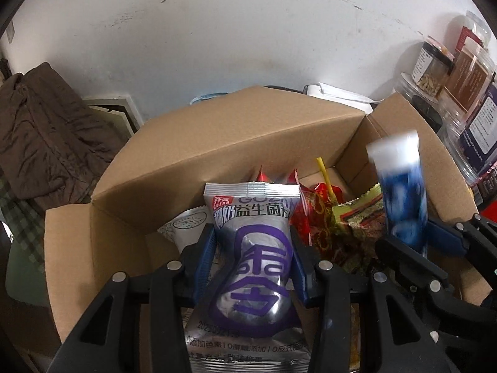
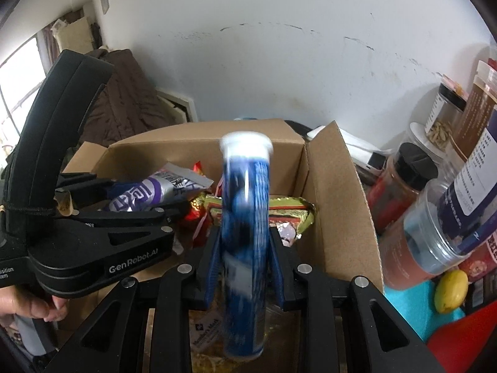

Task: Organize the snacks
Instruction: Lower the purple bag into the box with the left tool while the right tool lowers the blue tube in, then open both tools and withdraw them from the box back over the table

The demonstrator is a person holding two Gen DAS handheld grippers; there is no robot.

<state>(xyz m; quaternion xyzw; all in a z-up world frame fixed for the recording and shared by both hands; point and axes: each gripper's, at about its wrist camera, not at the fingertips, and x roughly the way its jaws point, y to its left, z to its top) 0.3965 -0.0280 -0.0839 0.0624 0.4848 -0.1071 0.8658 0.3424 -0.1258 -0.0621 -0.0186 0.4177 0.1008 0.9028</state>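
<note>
My left gripper (image 1: 253, 258) is shut on a silver snack packet with purple lettering (image 1: 253, 267), held over an open cardboard box (image 1: 217, 143). My right gripper (image 2: 245, 248) is shut on a blue tube with a white cap (image 2: 245, 217), upright and blurred, above the same box (image 2: 332, 192). In the left wrist view the tube (image 1: 400, 186) and the right gripper (image 1: 410, 242) show at the right. The left gripper (image 2: 183, 199) with its packet (image 2: 146, 194) appears at the left of the right wrist view. Red and green-gold wrapped snacks (image 1: 326, 217) lie inside the box.
Clear jars and bottles (image 2: 435, 217) crowd the right side beside the box, with a yellow fruit (image 2: 450, 290) on a teal cloth. A brown garment (image 1: 46, 130) hangs at the left. A white wall stands behind. A hand (image 2: 31, 307) holds the left gripper.
</note>
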